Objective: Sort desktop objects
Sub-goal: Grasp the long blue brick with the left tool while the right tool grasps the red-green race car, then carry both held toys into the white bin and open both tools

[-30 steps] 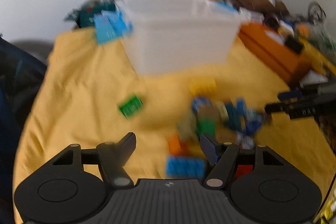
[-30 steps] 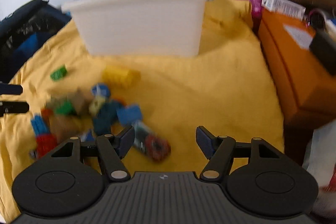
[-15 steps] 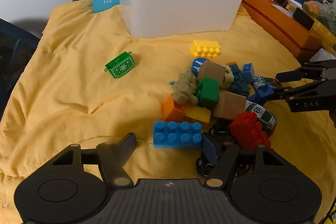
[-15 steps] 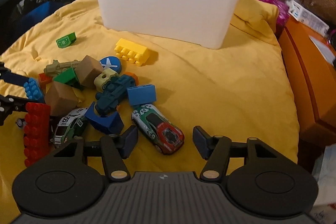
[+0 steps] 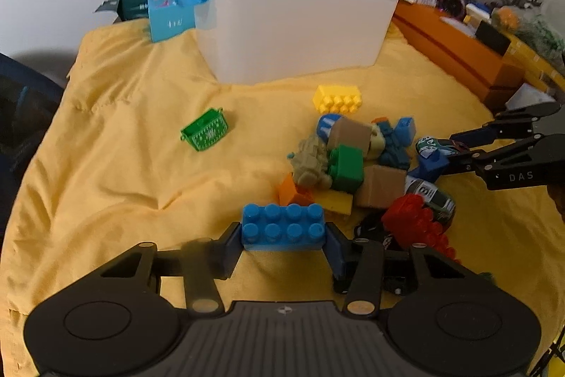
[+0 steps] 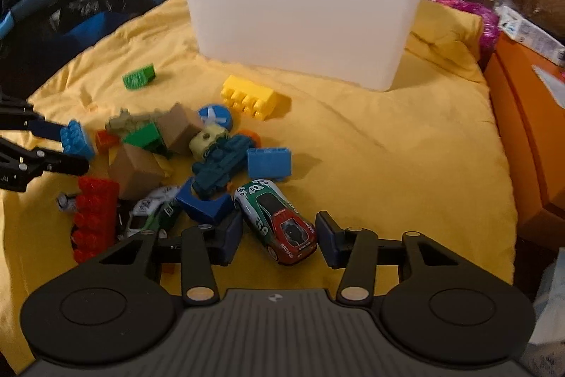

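Seen from the left wrist, the left gripper (image 5: 284,241) has its jaws pressed against the two short ends of the blue eight-stud brick (image 5: 283,230), gripping it lengthwise, probably because the flat ends give the pads a square seat. The brick sits at the near edge of the toy pile (image 5: 360,165), well in front of the white bin (image 5: 296,20), which stands open at the far side of the yellow cloth (image 5: 123,165). Between bin and pile lies a yellow brick (image 5: 338,98); a green basket toy (image 5: 206,134) lies alone, left of the pile and nearer the bin's left corner. The right gripper (image 5: 455,151) reaches in at the pile's right flank, well short of the bin. Whether the blue brick has left the cloth cannot be told.

Seen from the right wrist, the right gripper (image 6: 279,237) has its jaws apart, straddling the green and red toy car (image 6: 275,221), one finger on either side and neither clearly touching. The car lies at an angle across the gap, so closing may turn it before it seats. It rests on the cloth at the edge of the pile nearest the camera, far in front of the bin (image 6: 303,23), with a blue arch block (image 6: 206,204) just left of it. The left gripper (image 6: 65,143) shows at the pile's far-left edge, clamped on the blue brick (image 6: 76,140).
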Available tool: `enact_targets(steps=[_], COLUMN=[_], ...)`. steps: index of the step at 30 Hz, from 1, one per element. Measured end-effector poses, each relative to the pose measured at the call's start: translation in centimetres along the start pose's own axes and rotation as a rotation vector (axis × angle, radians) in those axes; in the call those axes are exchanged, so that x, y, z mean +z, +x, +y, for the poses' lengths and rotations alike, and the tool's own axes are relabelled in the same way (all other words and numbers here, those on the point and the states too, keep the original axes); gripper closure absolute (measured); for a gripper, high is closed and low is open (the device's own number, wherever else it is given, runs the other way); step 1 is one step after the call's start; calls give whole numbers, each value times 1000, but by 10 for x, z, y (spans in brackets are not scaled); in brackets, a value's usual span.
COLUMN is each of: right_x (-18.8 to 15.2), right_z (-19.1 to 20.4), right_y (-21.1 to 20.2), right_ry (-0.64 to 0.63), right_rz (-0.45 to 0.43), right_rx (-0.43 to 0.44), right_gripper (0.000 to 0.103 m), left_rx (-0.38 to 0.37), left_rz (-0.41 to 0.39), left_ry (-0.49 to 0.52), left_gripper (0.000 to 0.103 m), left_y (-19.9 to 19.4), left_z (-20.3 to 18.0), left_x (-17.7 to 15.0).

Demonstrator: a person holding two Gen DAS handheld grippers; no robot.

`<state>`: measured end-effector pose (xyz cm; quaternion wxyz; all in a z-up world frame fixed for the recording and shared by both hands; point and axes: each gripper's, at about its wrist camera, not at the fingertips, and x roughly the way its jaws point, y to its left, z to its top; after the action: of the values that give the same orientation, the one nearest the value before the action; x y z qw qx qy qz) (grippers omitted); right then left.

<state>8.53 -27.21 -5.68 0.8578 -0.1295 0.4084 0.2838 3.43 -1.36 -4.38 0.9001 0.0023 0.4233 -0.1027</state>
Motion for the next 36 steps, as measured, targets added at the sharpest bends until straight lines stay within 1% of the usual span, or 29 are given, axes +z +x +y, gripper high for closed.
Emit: enact_targets(steps=[4, 7, 15, 19, 25, 29, 33, 36], right_x=[5, 13, 53, 74, 104, 126, 149, 166], right_z=[-4, -7, -8, -12, -21, -26, -36, -46], right_y=[-14, -22, -48, -56, -57, -56, -54, -48], right_ry=[70, 107, 168, 178, 173, 157, 186, 192], right_rz=[-44, -73, -191, -229, -251, -258, -256, -242], right_rx=[1, -4, -4, -11, -33, -46, -43, -61], right_gripper=[54, 54, 53, 53, 53, 53, 53, 53], left_rx=[12, 15, 33, 41, 59, 50, 59, 56], left_rz=[-52, -87, -177, -218, -259, -278, -305, -297], left_ry=[7, -17, -58, -62, -63, -84, -76, -68], left_gripper=[51, 51, 51, 51, 51, 51, 51, 51], left_y=[-14, -23, -41, -48, -51, -50, -48, -41], left_z=[-2, 2, 11, 15, 21, 26, 27, 28], left_x=[8, 19, 59, 81, 116, 144, 174, 196])
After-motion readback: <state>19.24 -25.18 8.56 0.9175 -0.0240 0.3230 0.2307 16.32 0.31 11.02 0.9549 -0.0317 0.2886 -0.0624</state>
